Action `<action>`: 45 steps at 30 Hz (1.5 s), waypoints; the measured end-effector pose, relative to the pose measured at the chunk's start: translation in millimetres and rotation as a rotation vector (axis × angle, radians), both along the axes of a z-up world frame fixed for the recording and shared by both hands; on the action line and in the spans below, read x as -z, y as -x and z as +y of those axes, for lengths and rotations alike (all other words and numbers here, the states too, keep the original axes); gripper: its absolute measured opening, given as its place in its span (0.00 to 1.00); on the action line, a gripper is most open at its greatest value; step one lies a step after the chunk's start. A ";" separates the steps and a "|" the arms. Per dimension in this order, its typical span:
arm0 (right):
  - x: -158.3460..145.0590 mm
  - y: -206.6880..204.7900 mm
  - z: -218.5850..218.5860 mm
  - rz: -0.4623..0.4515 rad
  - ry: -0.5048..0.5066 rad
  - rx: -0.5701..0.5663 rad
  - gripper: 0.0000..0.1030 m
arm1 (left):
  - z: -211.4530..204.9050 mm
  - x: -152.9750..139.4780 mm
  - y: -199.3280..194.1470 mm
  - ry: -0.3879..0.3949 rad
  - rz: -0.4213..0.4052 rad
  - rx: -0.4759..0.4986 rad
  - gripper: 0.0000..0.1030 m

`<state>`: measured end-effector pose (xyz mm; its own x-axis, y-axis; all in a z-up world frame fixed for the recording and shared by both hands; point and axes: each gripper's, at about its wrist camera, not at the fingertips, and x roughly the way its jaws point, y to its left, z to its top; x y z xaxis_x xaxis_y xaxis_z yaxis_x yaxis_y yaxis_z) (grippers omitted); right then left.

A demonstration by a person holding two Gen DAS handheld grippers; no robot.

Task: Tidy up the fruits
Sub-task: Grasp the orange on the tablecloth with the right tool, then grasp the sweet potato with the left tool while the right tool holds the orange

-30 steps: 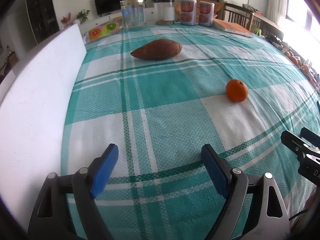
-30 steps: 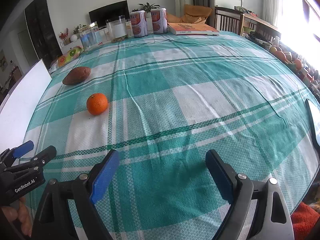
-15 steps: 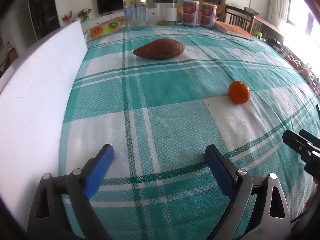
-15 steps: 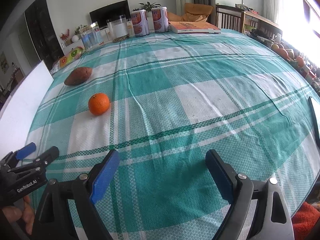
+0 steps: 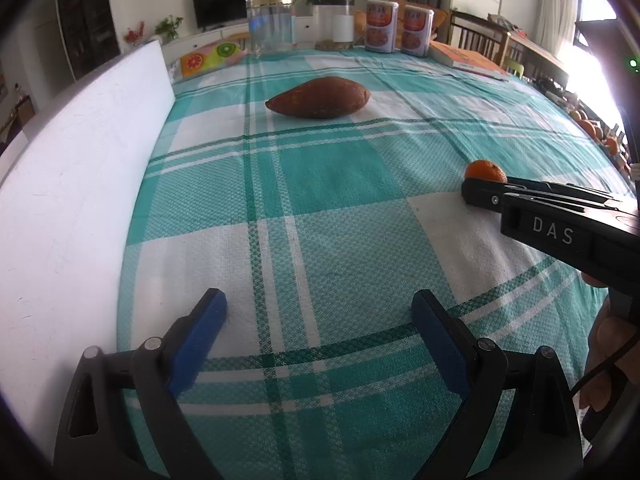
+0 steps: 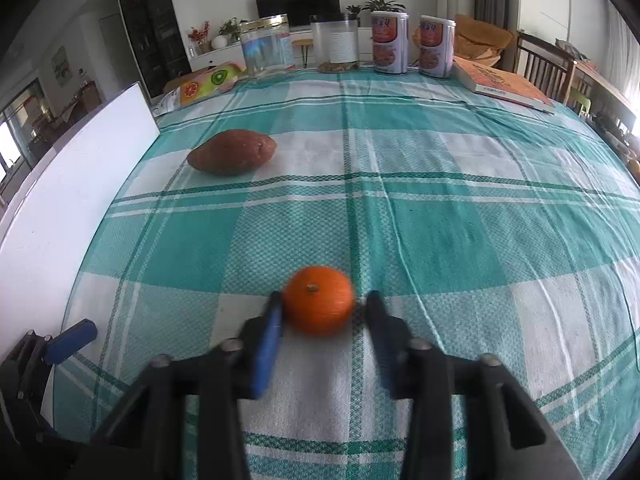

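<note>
We close on the orange squarely, without nudging it away.

Our left tongs [image 5: 318, 320] hover wide open and empty over the surface [image 5: 340, 208]; ahead lies the sweet potato [image 5: 319, 99]. Our right tongs [image 6: 322, 306] straddle the orange [image 6: 318, 300], left pad touching, right pad just apart: close evenly.

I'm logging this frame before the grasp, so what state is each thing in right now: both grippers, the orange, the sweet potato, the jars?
right gripper: open, fingers either side of the orange, left pad touching or nearly so.
left gripper: open, nothing between its fingers.
orange: on the tablecloth, stem up.
sweet potato: lying on its side, untouched.
clear jar: upright, lid on.
two cans: upright.
</note>
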<state>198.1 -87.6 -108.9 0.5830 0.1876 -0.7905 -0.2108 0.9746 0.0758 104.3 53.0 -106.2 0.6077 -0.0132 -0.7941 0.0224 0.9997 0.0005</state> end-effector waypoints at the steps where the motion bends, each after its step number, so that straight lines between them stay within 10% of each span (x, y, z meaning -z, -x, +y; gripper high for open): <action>1: -2.7 5.9 -5.9 -0.008 -0.023 0.010 0.31 | 0.4 -0.1 -0.1 0.000 0.000 0.000 0.92; 8: 4.2 62.9 -51.8 -0.029 -0.064 0.108 0.32 | -1.1 -1.9 -1.6 0.013 0.027 -0.038 0.92; 16: 2.4 59.9 -57.8 -0.033 -0.123 0.103 0.33 | -13.4 -37.4 -77.2 0.291 0.077 -0.068 0.92; 27: 3.1 57.4 -66.6 -0.021 -0.194 0.099 0.33 | -4.3 -12.0 -205.3 0.254 0.158 -0.163 0.91; 37: 4.0 52.0 -68.9 -0.020 -0.213 0.098 0.33 | -22.6 -6.4 -211.7 0.140 0.111 -0.059 0.88; 39: 3.9 52.1 -68.8 -0.021 -0.211 0.098 0.33 | -19.6 -6.0 -206.6 0.085 0.109 -0.067 0.46; 45: 3.4 52.8 -69.7 -0.022 -0.209 0.099 0.32 | -15.7 -10.6 -172.9 0.063 0.134 -0.039 0.40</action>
<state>145.3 -157.2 -112.3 0.6229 0.2872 -0.7276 -0.1191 0.9541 0.2747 277.2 37.3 -95.6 0.4970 -0.0439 -0.8667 -0.0206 0.9978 -0.0623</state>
